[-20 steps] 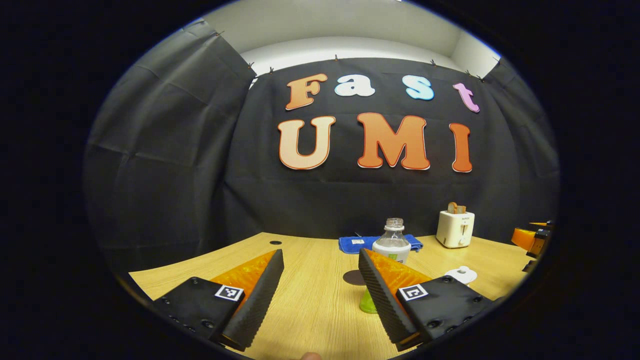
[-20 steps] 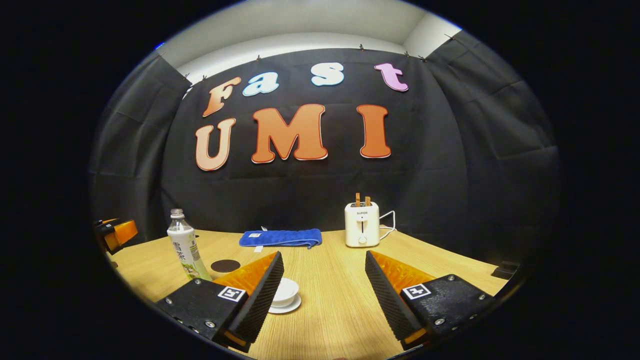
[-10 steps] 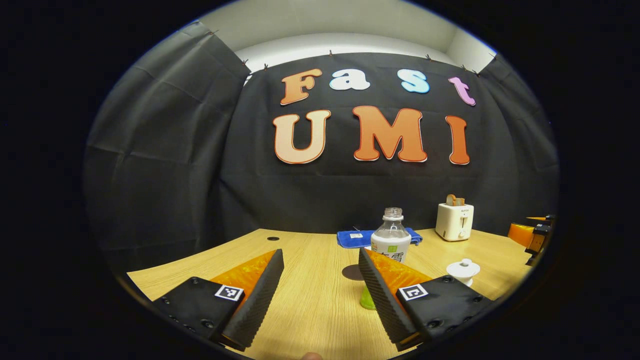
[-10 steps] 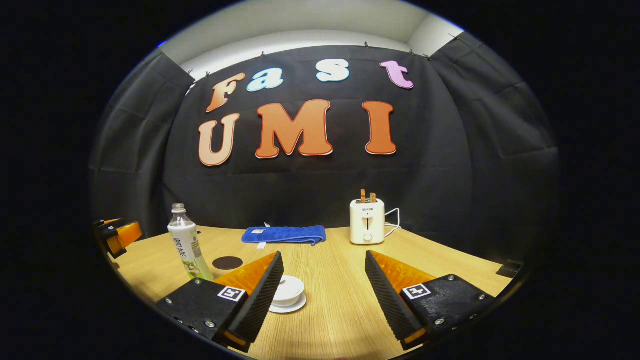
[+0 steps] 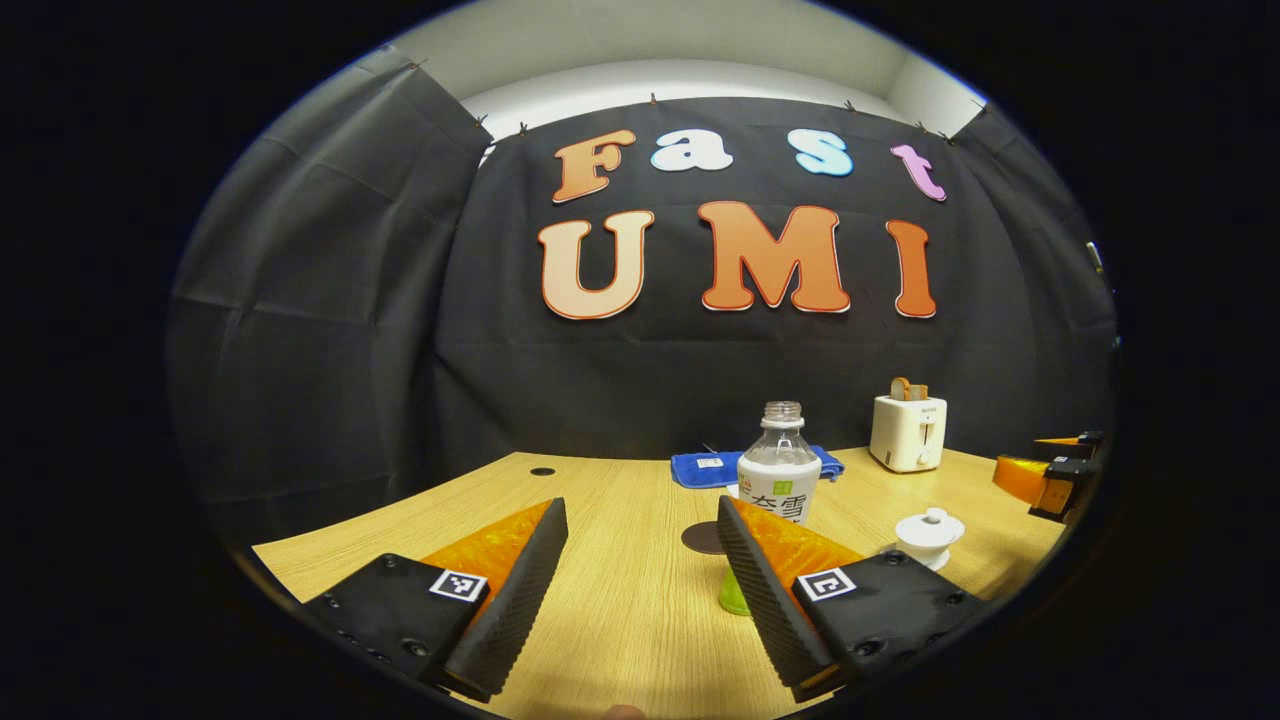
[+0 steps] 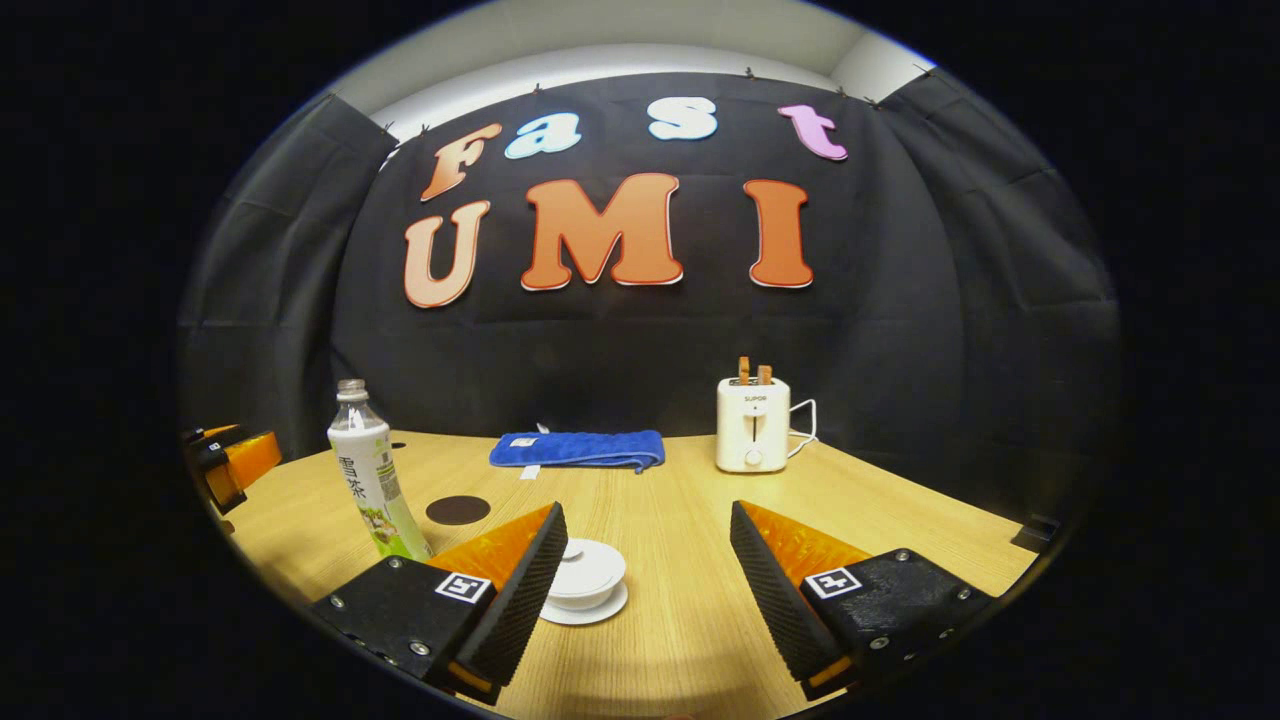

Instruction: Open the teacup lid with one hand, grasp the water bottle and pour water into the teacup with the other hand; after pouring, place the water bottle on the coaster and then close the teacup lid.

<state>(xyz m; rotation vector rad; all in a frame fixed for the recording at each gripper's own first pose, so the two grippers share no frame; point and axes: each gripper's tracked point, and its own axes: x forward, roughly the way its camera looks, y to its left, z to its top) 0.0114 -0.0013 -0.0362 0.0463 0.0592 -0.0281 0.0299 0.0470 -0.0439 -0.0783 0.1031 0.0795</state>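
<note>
We carry screw-studded black gripper bodies [image 5: 640, 570] with square tags at the lower frame, fingers ribbed [image 6: 520, 590].

White teacup [image 6: 585, 577], blue cloth [image 6: 577, 448], cream toaster [image 6: 752, 425], dark round coaster [image 6: 458, 510], pale wood-grain worktop [image 6: 680, 520], green-and-white labelled bottle [image 6: 368, 475].

Printed matter on the table and tools.

Water bottle [image 6: 365, 470]: a wrap-round label with large dark characters over a green patch, facing both the right gripper view and the left gripper view.

Toaster [image 6: 752, 425]: one short line of brand lettering on the front face, above the lever slot.

Blue towel [image 6: 578, 448]: a small white tag, its print too small to make out.

Left gripper [image 5: 640, 510] and right gripper [image 6: 645, 515]: a square black-and-white marker on each finger mount, apparently a machine-readable block pattern.
</note>
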